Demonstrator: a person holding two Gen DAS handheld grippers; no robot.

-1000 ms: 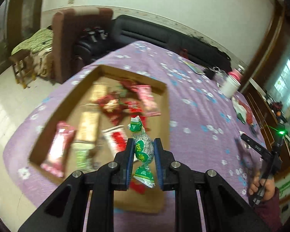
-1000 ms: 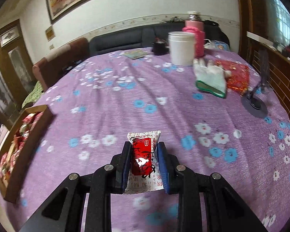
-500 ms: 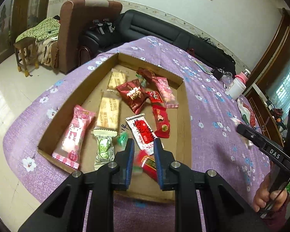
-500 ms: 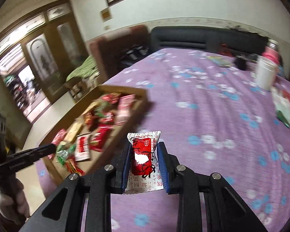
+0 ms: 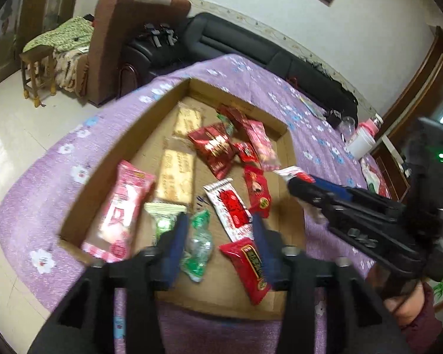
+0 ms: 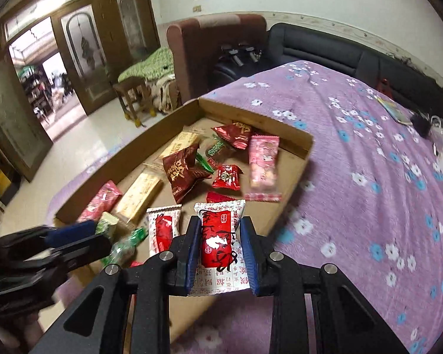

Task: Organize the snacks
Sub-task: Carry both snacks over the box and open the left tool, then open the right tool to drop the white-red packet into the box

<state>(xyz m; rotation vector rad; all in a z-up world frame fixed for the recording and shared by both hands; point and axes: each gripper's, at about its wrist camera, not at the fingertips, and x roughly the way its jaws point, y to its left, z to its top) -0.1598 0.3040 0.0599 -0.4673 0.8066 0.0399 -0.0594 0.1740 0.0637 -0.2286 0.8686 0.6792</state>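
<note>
**Two claws over the snack box**

Left gripper (image 5: 218,244) hangs over the near end of the cardboard box (image 5: 109,174), its blue-padded jaws spread and just opened further; the green twisted candy (image 5: 198,242) lies loose on the box floor between them, touching neither pad. Right gripper (image 6: 220,253) is pressed onto a red-and-white packet (image 6: 220,236), flat and crinkly with serrated ends, held above the box's near right edge.

Inside the shallow, brown, matte box lie glossy wrappers: a pink pillow pack (image 5: 119,212) by the left wall, two tan biscuit bars (image 5: 177,177), a dark red foil bag (image 5: 214,147), and a second red-and-white packet (image 5: 231,206). A red sachet (image 5: 249,262) lies by the near rim. Snacks crowd the middle and near end; bare cardboard shows along the far left side.

Under the box, a purple flowered cloth (image 6: 369,177), soft and nubbly, covers the rounded table, with wide open room to the right. A person's hand (image 5: 404,306) grips the right tool's handle.
</note>
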